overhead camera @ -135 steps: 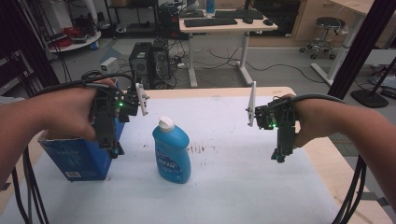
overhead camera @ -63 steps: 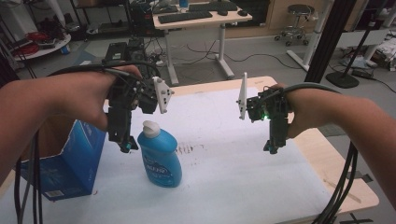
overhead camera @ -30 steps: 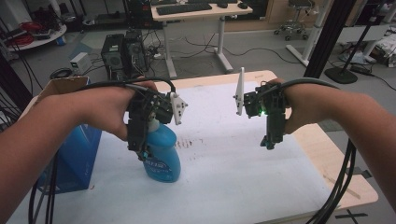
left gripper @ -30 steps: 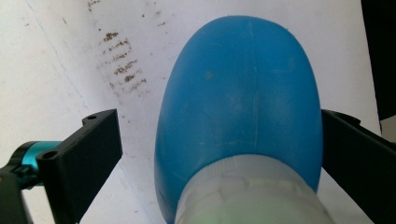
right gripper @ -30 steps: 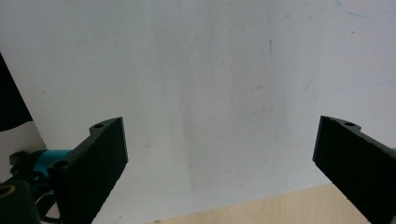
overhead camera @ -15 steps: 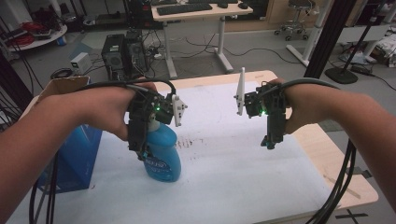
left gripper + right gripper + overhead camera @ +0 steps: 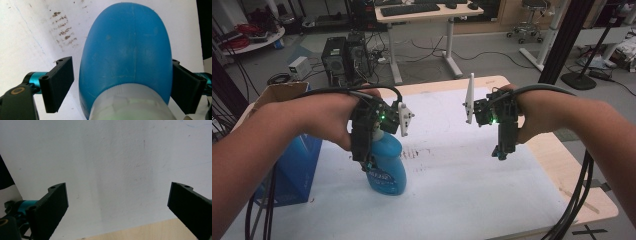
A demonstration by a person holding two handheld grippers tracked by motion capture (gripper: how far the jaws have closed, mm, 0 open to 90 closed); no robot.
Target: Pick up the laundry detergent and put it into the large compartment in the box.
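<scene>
My left gripper (image 7: 122, 85) straddles the blue bottle (image 7: 384, 162) standing on the white table (image 7: 472, 185); jaws look just short of clamped, so grasp unfinished; my right gripper (image 7: 117, 212) hangs wide, empty; lifting remains, I judge.

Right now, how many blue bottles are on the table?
1: the blue bottle stands left of centre, between the left gripper's open jaws. The cardboard box could hide others.
</scene>
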